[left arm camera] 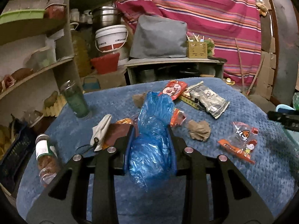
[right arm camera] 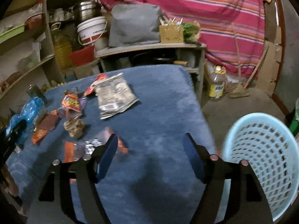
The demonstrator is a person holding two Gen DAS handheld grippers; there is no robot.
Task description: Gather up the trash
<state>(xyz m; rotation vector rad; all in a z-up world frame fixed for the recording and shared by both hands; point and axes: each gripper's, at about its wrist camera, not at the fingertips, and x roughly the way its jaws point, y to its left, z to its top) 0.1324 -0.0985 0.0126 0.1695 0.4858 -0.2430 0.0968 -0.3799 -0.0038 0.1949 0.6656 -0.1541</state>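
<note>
My left gripper (left arm camera: pixel 151 128) is shut on a crumpled blue plastic bag (left arm camera: pixel 152 130) and holds it above the blue-covered table (left arm camera: pixel 261 168); the bag also shows in the right wrist view (right arm camera: pixel 28 110). Wrappers lie on the table: a silver packet (left arm camera: pixel 209 100), a red packet (left arm camera: pixel 172 89), an orange and clear wrapper (left arm camera: pixel 241 141), a brown paper wad (left arm camera: pixel 199 130). My right gripper (right arm camera: pixel 150 140) is open and empty over the table's right part, with a silver packet (right arm camera: pixel 115 97) farther ahead. A light blue perforated basket (right arm camera: pixel 265 158) stands right of the table.
A green glass jar (left arm camera: pixel 75 100) stands at the table's back left and a plastic bottle (left arm camera: pixel 45 155) lies at its left edge. A white cloth (left arm camera: pixel 101 130) lies near it. Shelves (left arm camera: pixel 33 71) line the left side. A low cabinet (left arm camera: pixel 173 67) stands behind.
</note>
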